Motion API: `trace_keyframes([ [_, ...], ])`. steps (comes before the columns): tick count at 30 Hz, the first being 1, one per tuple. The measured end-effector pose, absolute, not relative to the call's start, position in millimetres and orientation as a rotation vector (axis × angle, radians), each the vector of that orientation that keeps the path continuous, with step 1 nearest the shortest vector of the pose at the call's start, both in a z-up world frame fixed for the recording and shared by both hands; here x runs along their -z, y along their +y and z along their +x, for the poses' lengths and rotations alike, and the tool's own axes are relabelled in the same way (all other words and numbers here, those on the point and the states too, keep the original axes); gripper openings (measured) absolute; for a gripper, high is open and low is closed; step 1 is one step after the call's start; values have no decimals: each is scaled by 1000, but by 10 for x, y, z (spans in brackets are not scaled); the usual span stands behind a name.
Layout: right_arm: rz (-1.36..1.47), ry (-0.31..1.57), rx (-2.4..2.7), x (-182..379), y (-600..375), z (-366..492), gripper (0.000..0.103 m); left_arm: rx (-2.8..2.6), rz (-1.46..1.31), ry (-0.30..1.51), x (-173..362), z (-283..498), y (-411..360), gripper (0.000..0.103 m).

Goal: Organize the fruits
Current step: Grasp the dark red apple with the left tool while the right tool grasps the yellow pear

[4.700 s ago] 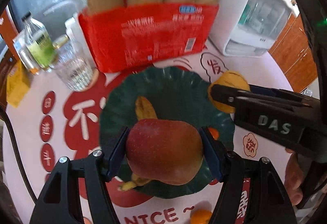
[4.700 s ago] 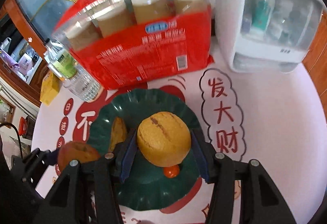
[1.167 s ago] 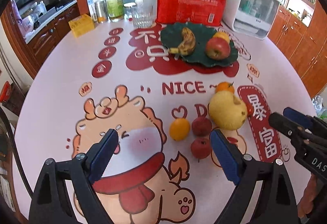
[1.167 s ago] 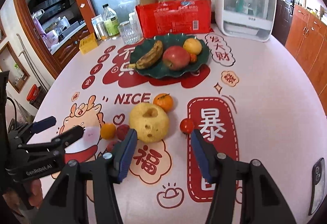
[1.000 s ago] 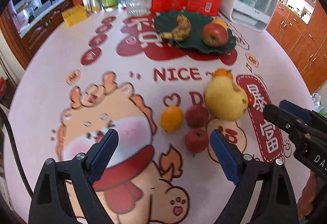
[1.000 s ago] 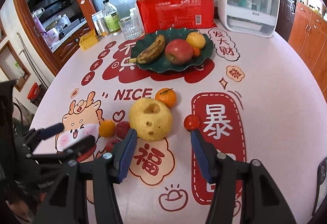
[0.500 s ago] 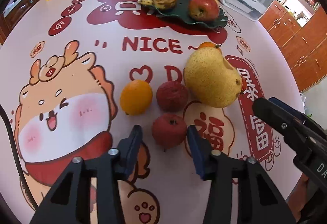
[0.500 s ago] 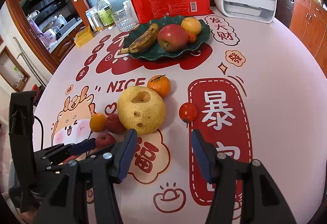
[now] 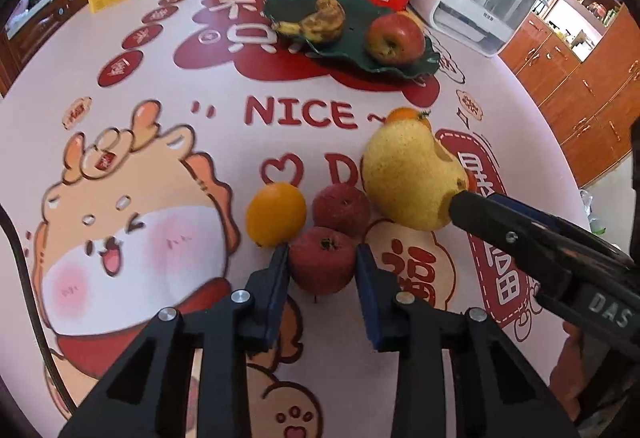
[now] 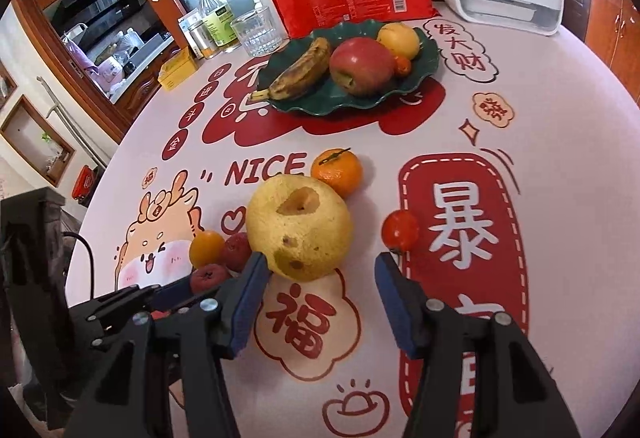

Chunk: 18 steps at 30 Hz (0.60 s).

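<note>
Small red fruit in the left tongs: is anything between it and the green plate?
Yes. The small red fruit has a second red fruit right behind it and the big yellow pear alongside, on the way to the green plate.

Left gripper (image 9: 322,264): wide open over the bare bench a second ago, now closed onto the small red fruit (image 9: 323,261) at lower centre of its view, blue fingers (image 9: 279,280) against both sides. Right gripper (image 10: 318,274) has dropped closer to the yellow pear (image 10: 299,226), jaws opening, pear just ahead of them (not between them). Earlier still, each gripper was placing a fruit on the green plate (image 10: 428,66).
</note>
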State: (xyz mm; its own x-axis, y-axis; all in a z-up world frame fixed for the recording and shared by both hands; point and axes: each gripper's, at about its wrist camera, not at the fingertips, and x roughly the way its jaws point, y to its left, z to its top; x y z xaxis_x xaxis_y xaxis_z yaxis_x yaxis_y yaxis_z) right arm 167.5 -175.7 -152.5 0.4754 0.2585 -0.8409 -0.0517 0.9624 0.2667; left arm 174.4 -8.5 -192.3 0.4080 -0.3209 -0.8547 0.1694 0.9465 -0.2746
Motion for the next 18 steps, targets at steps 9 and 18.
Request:
trace_keyframes([
  [9, 198, 1075, -212, 1648, -1586, 1846, 62, 264, -185, 1099, 1861, 1759, 222, 31],
  [18, 219, 1075, -194, 1764, -1554, 2002, 73, 258, -203, 1128, 1947, 1784, 342, 31],
])
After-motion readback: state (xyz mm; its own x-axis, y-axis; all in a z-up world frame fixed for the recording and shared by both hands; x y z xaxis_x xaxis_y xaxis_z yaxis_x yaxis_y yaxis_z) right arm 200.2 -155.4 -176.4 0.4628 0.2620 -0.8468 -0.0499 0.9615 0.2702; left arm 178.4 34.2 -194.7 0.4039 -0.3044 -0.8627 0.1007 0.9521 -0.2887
